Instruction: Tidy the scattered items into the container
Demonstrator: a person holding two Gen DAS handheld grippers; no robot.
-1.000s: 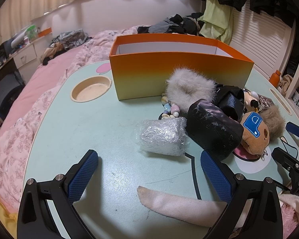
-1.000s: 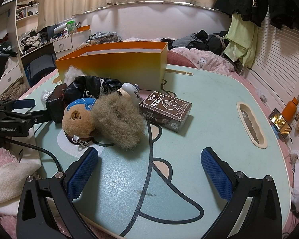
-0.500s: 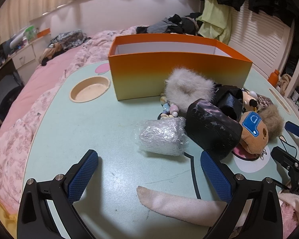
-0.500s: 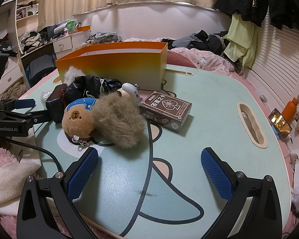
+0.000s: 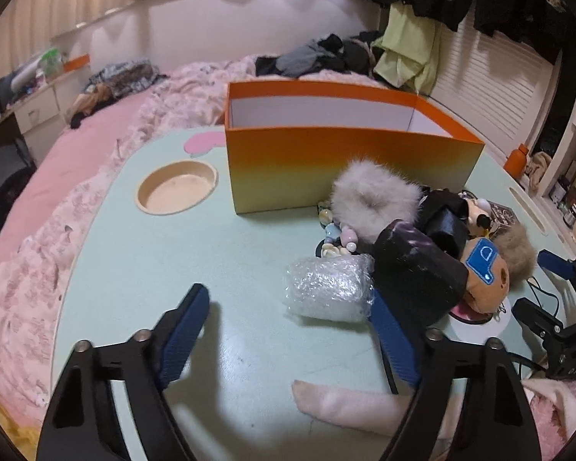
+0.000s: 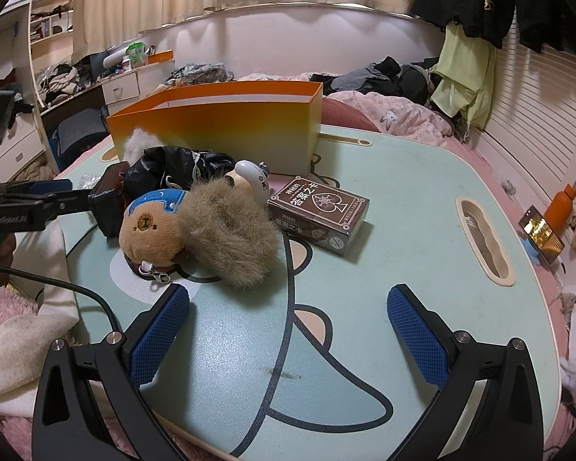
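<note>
Table items unmoved | left gripper narrower than before, closing, empty | right gripper unchanged, wide, empty

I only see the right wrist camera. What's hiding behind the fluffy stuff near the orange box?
Observer: A bubble-wrap bundle lies on the table, right beside the black pouch.
Child: Anything tiny?
Observer: Yes, little pastel beads sit against the white fluffy ball.
Child: What's on the box's far side?
Observer: Next to the orange box there is a round hollow in the tabletop, with nothing in it.
</note>
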